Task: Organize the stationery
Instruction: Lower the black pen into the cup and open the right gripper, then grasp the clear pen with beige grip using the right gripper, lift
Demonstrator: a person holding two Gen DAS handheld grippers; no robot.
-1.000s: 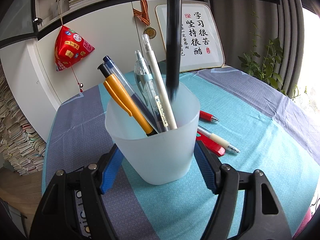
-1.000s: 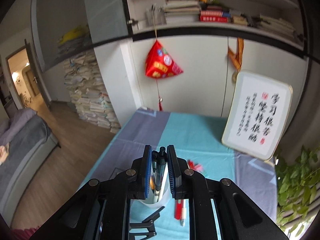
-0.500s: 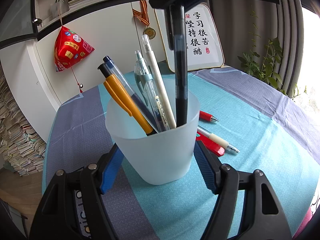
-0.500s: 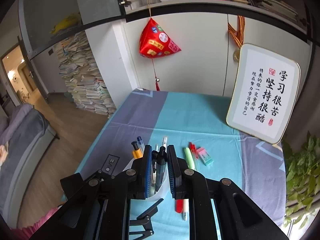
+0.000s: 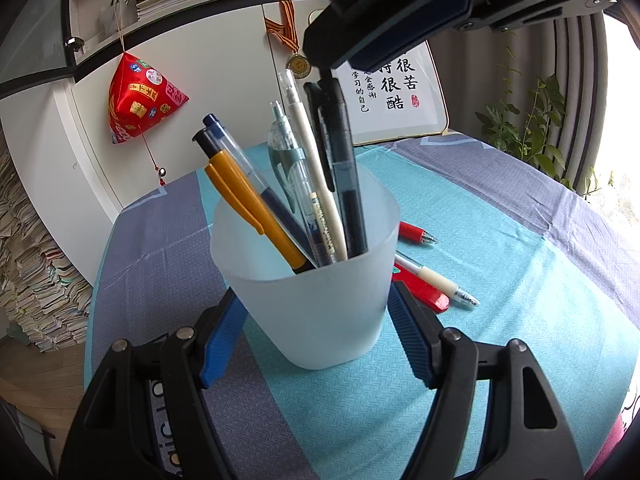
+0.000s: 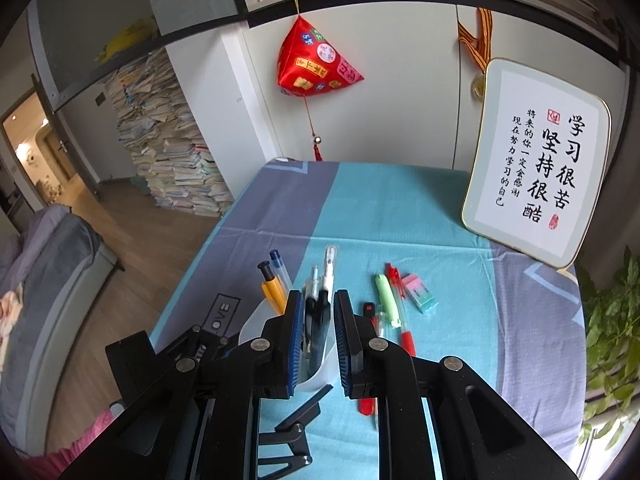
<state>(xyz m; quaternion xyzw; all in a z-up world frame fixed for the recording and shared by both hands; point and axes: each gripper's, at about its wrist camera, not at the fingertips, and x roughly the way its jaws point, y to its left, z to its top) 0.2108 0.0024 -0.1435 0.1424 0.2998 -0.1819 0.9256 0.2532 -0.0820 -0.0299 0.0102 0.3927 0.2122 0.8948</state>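
Note:
A frosted white cup point(image 5: 316, 292) stands on the tablecloth between the blue pads of my left gripper point(image 5: 316, 328), which is shut on it. The cup holds several pens, among them an orange pen point(image 5: 256, 212) and a black pen point(image 5: 344, 168). My right gripper point(image 6: 314, 312) hovers over the cup with its jaws a little apart; the black pen point(image 6: 316, 320) stands loose between them inside the cup point(image 6: 316, 376). The right gripper also shows in the left wrist view point(image 5: 328, 60), just above the black pen's top.
On the cloth to the right of the cup lie a red pen point(image 6: 408, 340), a green highlighter point(image 6: 388, 300), a mint eraser point(image 6: 420, 294) and a white pen point(image 5: 436, 280). A framed calligraphy board point(image 6: 536, 188) leans at the back right. A plant point(image 6: 612, 340) stands off the table's right edge.
My right gripper came down with the black pen, lowered it into the cup and opened its jaws, so the pen now rests in the cup. The left gripper and cup stayed put.

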